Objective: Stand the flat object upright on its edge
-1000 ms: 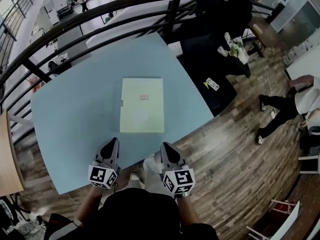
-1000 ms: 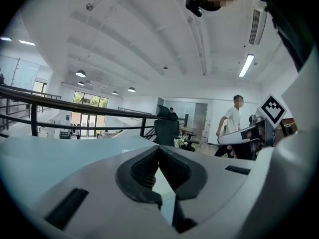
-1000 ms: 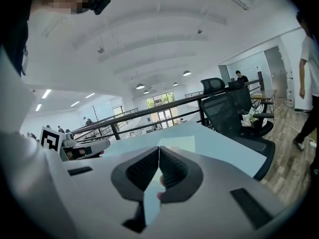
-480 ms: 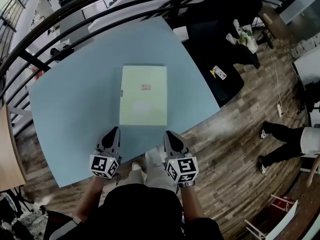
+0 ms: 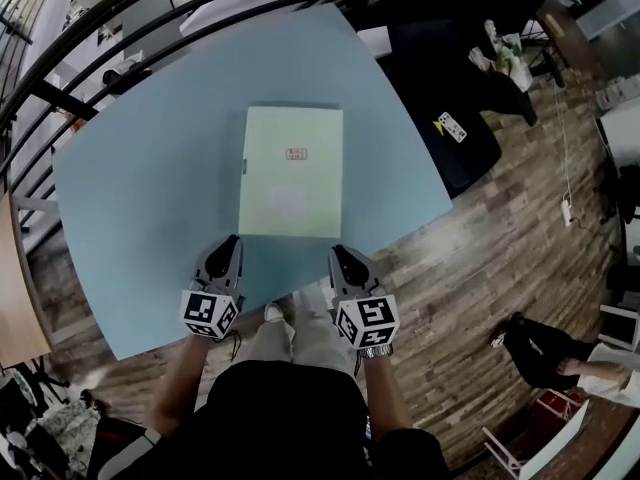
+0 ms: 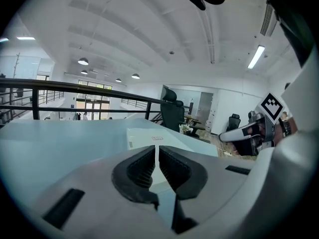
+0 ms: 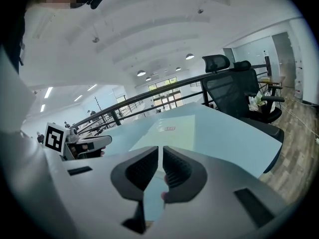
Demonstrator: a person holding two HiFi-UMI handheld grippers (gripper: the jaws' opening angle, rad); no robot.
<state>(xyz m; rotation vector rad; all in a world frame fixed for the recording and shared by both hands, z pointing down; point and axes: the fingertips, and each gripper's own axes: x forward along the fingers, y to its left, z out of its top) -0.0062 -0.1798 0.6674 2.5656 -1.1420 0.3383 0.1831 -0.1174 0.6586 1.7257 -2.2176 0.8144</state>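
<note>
Squarely flat: a pale green slab on a smooth blue tabletop

Thin, rectangular and sharp-cornered, the flat object (image 5: 291, 172) lies face-up near the middle of the matte light-blue tabletop (image 5: 140, 188), its long sides running away from the person. Its surface is plain pale green with a small reddish label. It may be a notebook or a board; the view does not settle it. Just short of its near edge, the left hand-held gripper (image 5: 229, 245) and the right hand-held gripper (image 5: 340, 256) hover clear of it, each with ribbed black pads pressed together on nothing. Wood-grain plank floor (image 5: 480, 288) surrounds the tabletop.
</note>
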